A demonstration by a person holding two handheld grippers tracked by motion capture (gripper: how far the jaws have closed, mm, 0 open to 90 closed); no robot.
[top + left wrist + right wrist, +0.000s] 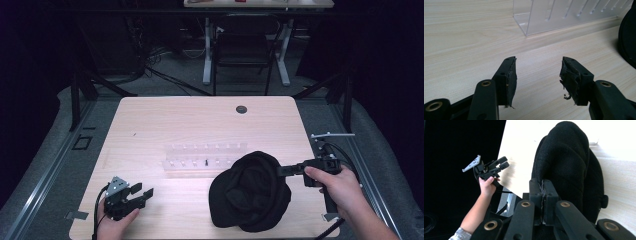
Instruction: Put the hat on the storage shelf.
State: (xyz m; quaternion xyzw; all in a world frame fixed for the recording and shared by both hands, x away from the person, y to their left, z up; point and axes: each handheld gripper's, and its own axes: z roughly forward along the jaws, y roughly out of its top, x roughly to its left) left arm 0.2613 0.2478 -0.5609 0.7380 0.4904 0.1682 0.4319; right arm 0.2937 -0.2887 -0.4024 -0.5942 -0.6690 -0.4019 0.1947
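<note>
Black cap (250,192) on table (165,120) near front edge, 5 o'clock. Right tongs (282,170) pinched on cap's 2 o'clock rim. Left tongs (140,195) wide, empty, at 9 o'clock, well apart.

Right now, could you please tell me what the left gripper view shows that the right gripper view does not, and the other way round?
The left gripper view alone shows the clear plastic rack close up, standing on the table, and the left hand-held gripper from behind, jaws apart with nothing between them. The right gripper view alone shows the right hand-held gripper, jaws pressed together at the edge of the black cap, plus the person's left hand holding the other gripper off the table's edge. Both share the light wooden table and the cap, though the left view catches just its edge.
</note>
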